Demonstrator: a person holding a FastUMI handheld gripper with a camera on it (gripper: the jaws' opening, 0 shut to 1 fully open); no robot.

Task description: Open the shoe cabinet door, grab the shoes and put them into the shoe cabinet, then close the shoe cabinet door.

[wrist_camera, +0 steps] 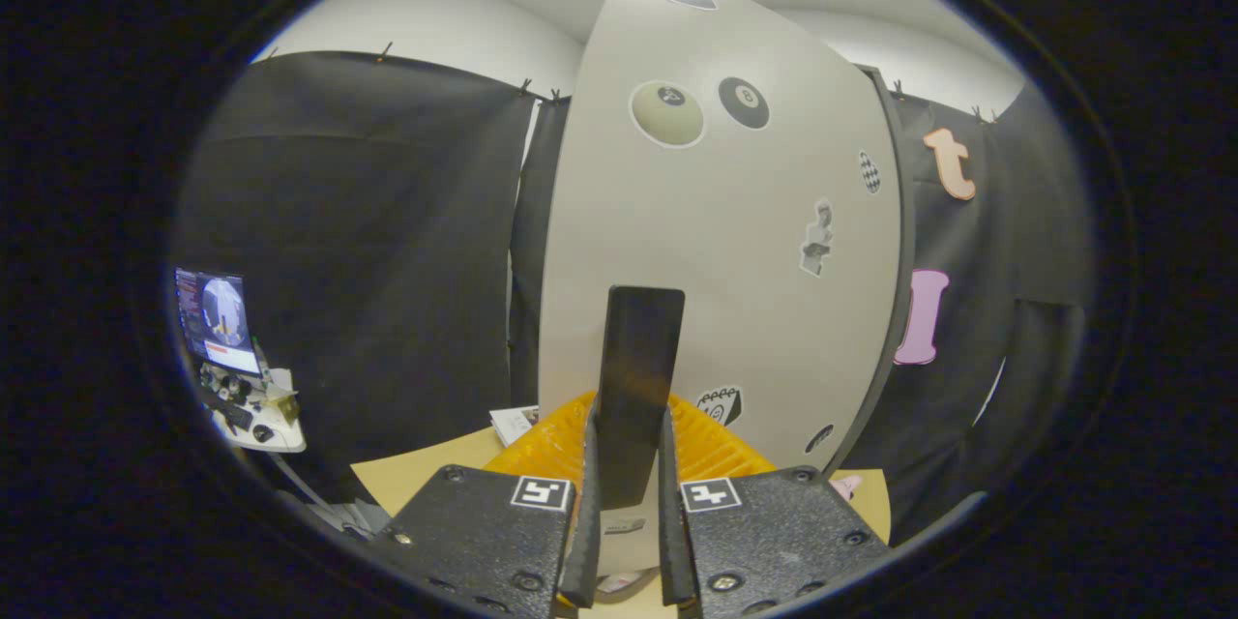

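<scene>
The jaws of the gripper [627, 503] are clamped narrow on the dark handle [638, 377], whose long axis runs toward 12 o'clock. The shoe cabinet door [716, 242] stands just beyond it, face-on, above the worktop [426, 474].

1. Shoe cabinet door [716, 242]: showing as a smooth, matt pale panel, laminate-like, carrying flat printed stickers [744, 103] with a slight sheen.
2. Door handle [636, 387]: appearing as a dark, smooth, matt bar, material not determinable; the gripper [626, 542] fingers are pressing on both its sides.
3. Gripper body: presenting a rough, grainy matt casing with screw heads glinting as metal.
4. Orange ribbed piece [716, 450]: looking like moulded plastic.
5. Surface [426, 474]: reading as matt, pale wood-toned board.
</scene>
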